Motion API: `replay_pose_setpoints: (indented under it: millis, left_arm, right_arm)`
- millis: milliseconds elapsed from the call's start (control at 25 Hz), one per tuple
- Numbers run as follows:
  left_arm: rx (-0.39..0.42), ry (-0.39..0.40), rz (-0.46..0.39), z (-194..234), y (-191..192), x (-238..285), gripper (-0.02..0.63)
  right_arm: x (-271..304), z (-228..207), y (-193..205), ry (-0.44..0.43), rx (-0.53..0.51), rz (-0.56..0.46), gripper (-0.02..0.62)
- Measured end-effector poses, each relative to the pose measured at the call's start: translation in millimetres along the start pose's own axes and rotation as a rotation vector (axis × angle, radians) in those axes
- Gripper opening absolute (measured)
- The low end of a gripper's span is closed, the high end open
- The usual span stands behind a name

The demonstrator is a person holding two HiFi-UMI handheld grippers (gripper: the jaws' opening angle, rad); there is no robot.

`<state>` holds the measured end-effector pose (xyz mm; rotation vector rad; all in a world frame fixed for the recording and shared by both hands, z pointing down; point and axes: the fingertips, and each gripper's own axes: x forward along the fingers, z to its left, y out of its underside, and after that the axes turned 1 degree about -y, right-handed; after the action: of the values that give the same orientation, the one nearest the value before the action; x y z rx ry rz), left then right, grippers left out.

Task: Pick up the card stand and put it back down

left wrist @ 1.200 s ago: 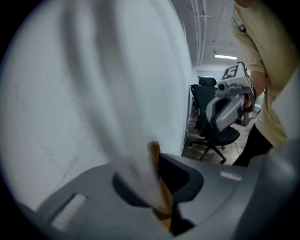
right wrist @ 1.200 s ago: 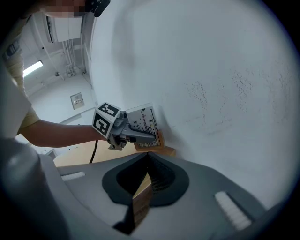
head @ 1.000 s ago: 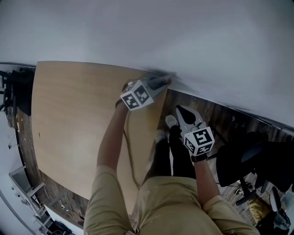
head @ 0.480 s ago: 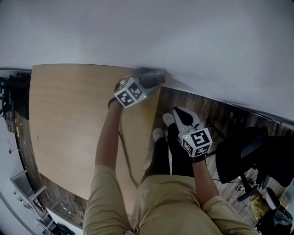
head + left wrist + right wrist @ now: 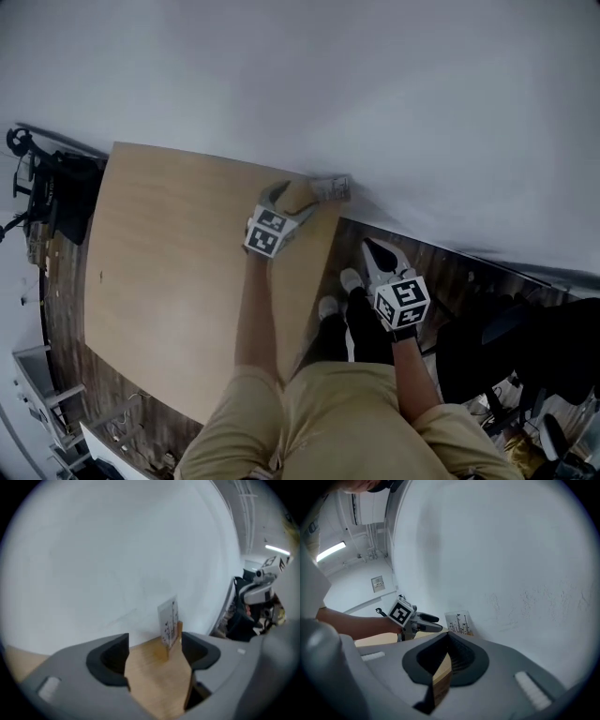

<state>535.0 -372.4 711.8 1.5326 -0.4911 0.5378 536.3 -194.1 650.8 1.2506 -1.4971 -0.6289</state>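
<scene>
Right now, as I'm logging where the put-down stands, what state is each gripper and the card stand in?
card stand: upright on the table corner by the wall, card in its slot, not gripped.
left gripper: open, jaws have just been opening, the stand ahead of them untouched.
right gripper: shut, empty, off the table's edge.

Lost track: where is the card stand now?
Head view: the card stand stands at the far right corner of the table by the wall, beyond the left gripper, its empty jaws just opened.
</scene>
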Motion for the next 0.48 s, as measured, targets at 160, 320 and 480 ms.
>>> replay_pose_setpoints:
  millis: [160,320,480]
  left_arm:
    - [-0.144,-0.042,-0.131,-17.5,-19.8,-63.4,0.316]
    - [-0.209,-0.117,-0.221,-44.8,-40.5,-113.6,0.188]
    - [-0.144,-0.198,-0.342,-82.8,-84.4,-150.0,0.146]
  right_arm:
    - [-12.0,13.4,-39.5,0.043,-0.034,-0.037,0.003]
    - [-19.5,24.8,-81.7,0.055,-0.069,-0.098,0.003]
    - [-36.7,40.2,-114.2,0.082,-0.159,-0.182,0.003]
